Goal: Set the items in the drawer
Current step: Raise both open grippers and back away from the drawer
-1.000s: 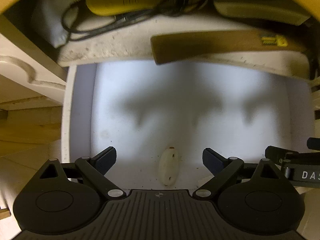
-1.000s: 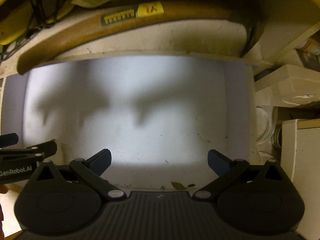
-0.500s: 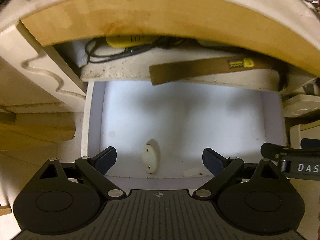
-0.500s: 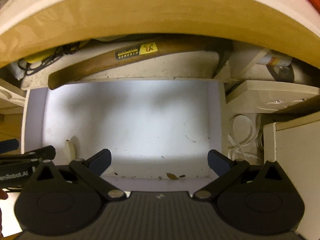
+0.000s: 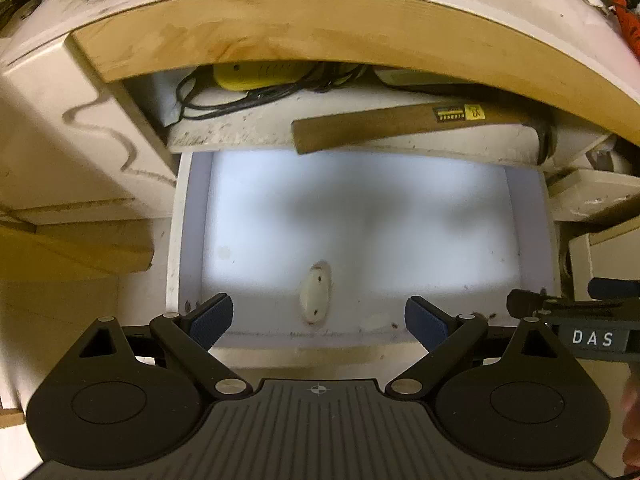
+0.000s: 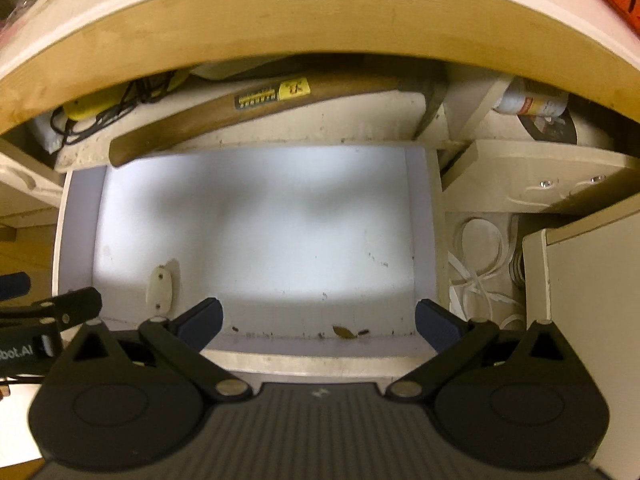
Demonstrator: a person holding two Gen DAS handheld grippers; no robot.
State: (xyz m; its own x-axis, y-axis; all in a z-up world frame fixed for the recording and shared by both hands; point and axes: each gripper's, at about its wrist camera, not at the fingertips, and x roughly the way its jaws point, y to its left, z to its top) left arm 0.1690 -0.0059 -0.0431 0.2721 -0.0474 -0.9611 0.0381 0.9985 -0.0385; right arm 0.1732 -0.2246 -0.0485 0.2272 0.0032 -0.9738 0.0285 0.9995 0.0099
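Note:
A white drawer (image 5: 188, 240) stands pulled out below a wooden table edge; it also shows in the right wrist view (image 6: 420, 240). A small cream oval piece (image 5: 316, 292) lies on its floor near the front; it also shows in the right wrist view (image 6: 160, 288). My left gripper (image 5: 319, 322) is open and empty above the drawer's front edge. My right gripper (image 6: 319, 322) is open and empty, beside it on the right.
In the drawer above lie a wooden-handled hammer (image 5: 420, 122), also in the right wrist view (image 6: 248, 108), and a yellow tool with black cable (image 5: 256, 76). White cord (image 6: 480, 256) lies right of the drawer. The table edge (image 5: 320, 28) overhangs.
Both grippers have pulled back and up out of the drawer. The whole drawer and the table edge above have come into view. The oval piece stays on the drawer floor.

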